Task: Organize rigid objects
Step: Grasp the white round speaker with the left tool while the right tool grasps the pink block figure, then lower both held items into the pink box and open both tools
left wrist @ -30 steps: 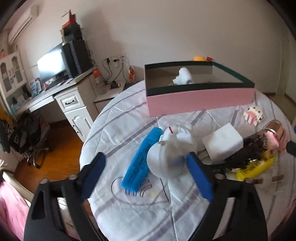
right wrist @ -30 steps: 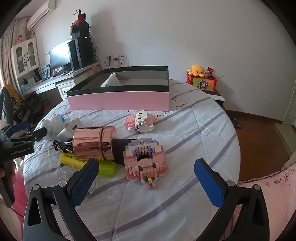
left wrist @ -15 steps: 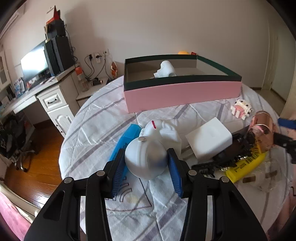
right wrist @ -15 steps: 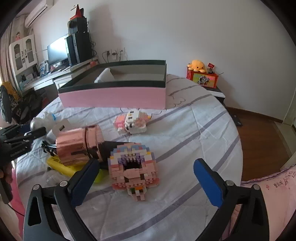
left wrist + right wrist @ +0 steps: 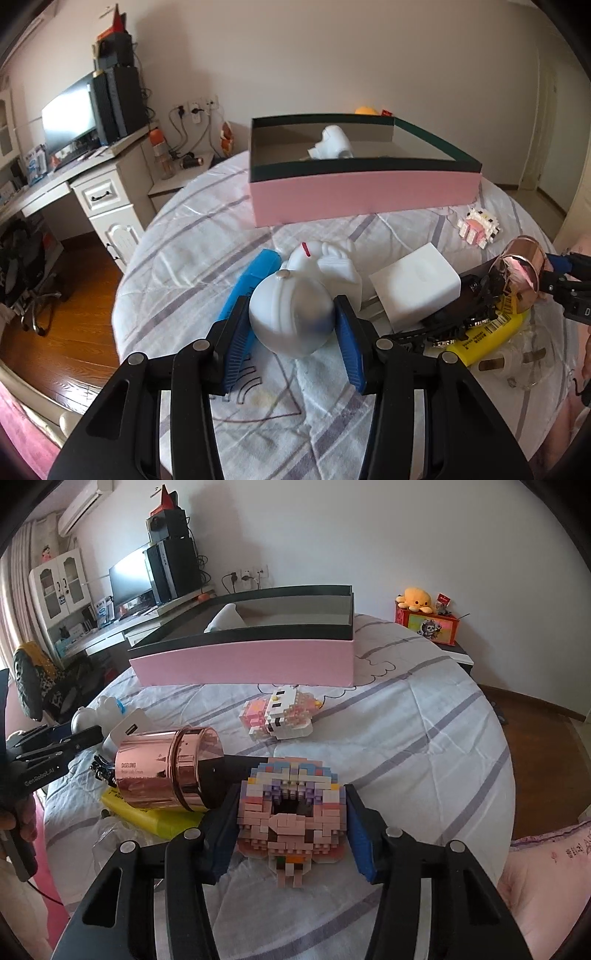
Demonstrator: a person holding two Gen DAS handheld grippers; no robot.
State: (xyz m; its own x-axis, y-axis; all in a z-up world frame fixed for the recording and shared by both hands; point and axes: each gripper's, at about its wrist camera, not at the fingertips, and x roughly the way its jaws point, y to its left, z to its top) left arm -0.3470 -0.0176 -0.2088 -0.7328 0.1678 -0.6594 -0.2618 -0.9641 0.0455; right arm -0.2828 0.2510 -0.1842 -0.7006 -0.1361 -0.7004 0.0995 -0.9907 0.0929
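Observation:
My left gripper (image 5: 291, 325) is shut on the round head of a white toy figure (image 5: 295, 317) lying on the bed cover. My right gripper (image 5: 291, 823) is shut on a pink brick-built figure (image 5: 291, 812), its blue pads against both sides. The pink box with a dark rim (image 5: 362, 192) stands at the far side and holds a white object (image 5: 332, 142); the box also shows in the right wrist view (image 5: 243, 661).
A blue bar (image 5: 251, 284), a white charger block (image 5: 417, 284), a rose-gold jar (image 5: 166, 768), a yellow tube (image 5: 487, 332) and black cable lie between the grippers. A smaller brick figure (image 5: 280, 716) lies near the box. A desk with monitor (image 5: 70, 114) stands left.
My left gripper closed onto the white toy figure's head. My right gripper moved forward and closed onto the pink brick figure.

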